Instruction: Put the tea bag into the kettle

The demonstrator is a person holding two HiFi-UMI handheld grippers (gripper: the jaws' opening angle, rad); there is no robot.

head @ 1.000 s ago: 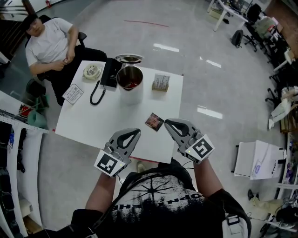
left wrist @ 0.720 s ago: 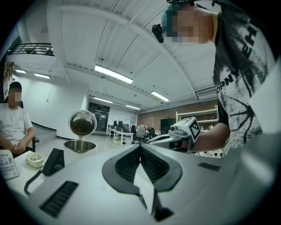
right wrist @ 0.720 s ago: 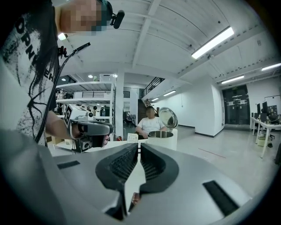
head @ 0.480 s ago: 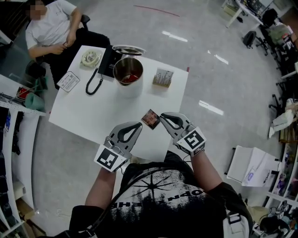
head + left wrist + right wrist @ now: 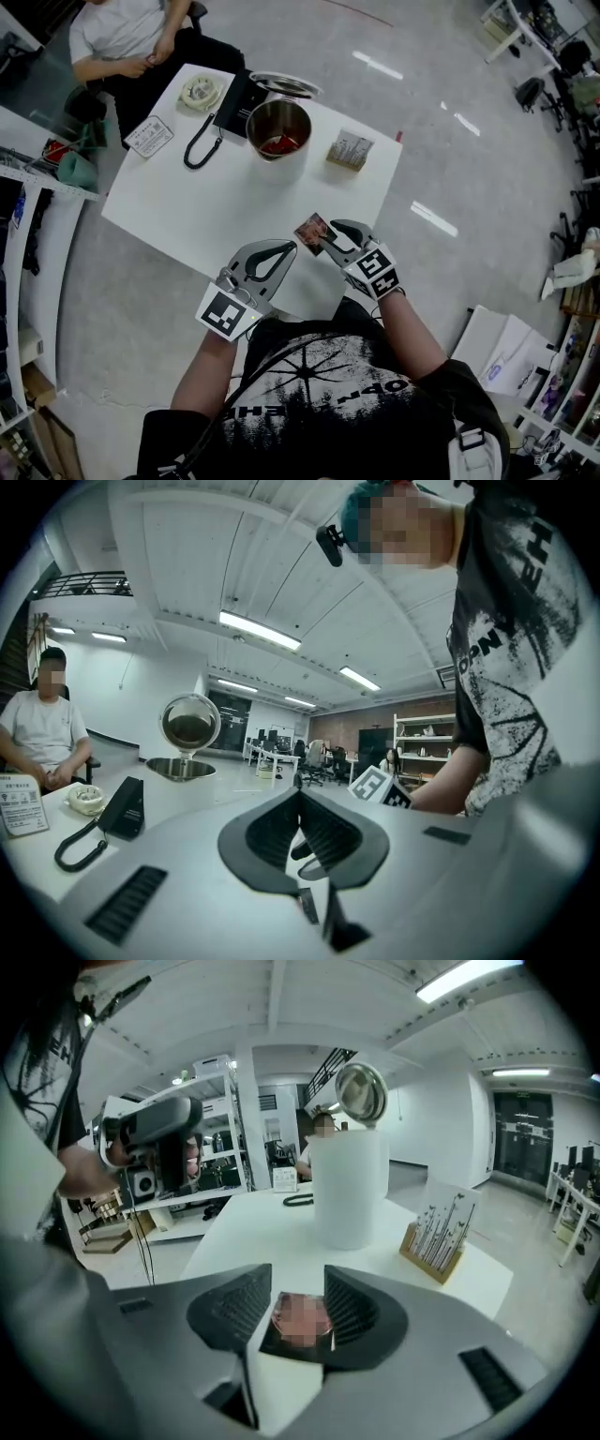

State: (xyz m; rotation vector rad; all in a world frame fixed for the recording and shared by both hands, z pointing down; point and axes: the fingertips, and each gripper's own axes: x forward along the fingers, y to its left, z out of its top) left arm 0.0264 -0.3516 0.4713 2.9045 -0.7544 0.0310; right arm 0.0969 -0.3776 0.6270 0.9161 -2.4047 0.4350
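Two things worry me in the head view. The tea bag point(image 5: 314, 230) lies flat near the front edge of the table point(image 5: 216, 202), and the kettle point(image 5: 278, 131) stands well apart at the far side. My right gripper point(image 5: 328, 238) is at the sachet with its jaws opening. A sideways nudge could push the sachet off the edge. A pinch on a corner alone could let it slip on the way over. The lid point(image 5: 284, 84) lies behind the kettle, so the mouth looks free, and I can see something red inside it already. My count here is one tea bag, one kettle, one lid, one phone point(image 5: 234, 98), one card holder point(image 5: 350, 152), one printed card point(image 5: 150, 136), one seated person point(image 5: 131, 33) and two grippers.

From the left gripper view, the left gripper point(image 5: 298, 794) has its jaws closed together on nothing, tips meeting. It only becomes a risk if I swing it into the right one, which shows close behind it.

From the right gripper view, the sachet sits between the two spreading jaws. As far as I can judge, the pads are just beside its edges and not yet pressing. Closing too high would skate over so thin a thing. One kettle and one card holder stand beyond.
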